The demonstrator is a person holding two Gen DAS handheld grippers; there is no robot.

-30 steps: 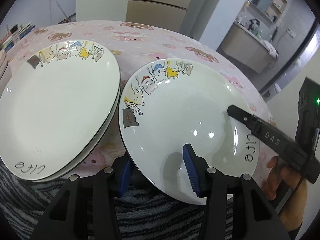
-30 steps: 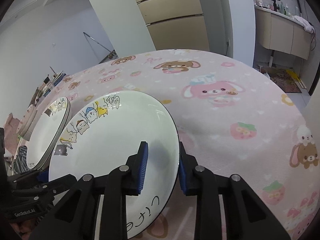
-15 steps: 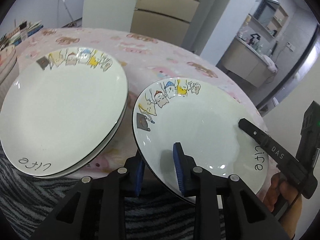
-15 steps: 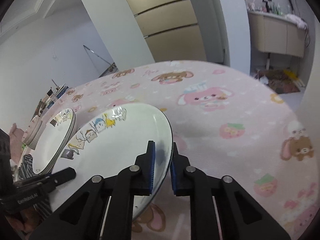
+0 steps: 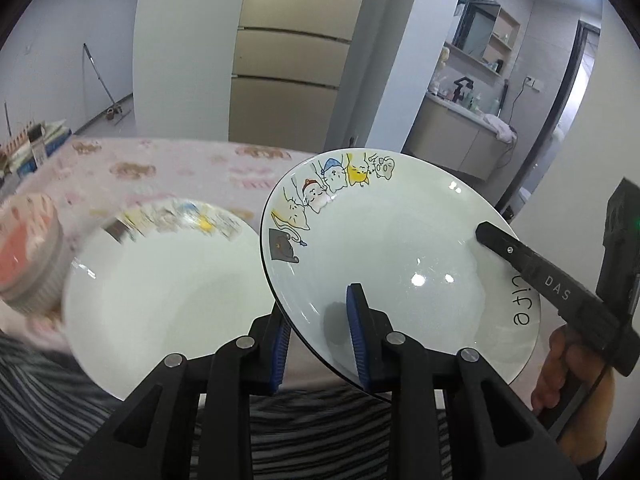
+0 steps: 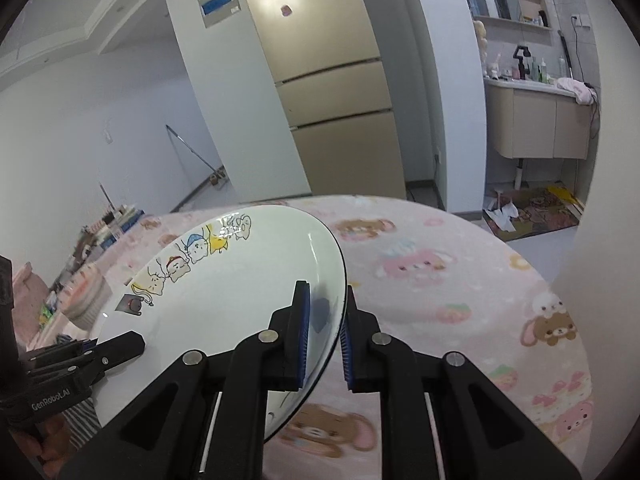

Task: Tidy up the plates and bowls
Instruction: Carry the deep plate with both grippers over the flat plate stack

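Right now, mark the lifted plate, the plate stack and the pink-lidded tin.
lifted plate (image 5: 392, 248): left wrist view, bare centre.
plate stack (image 5: 168, 276): left wrist view, top plate's middle.
pink-lidded tin (image 5: 28, 240): left wrist view, lid.

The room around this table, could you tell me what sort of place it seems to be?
Most likely a home dining area: a round table under a pink cartoon tablecloth, a tall beige fridge behind it, and a washbasin cabinet with toiletries through the opening on the right.

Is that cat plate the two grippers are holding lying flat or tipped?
Tipped. The cat plate slants with its right rim raised, clamped at its edges by the left gripper and the right gripper.
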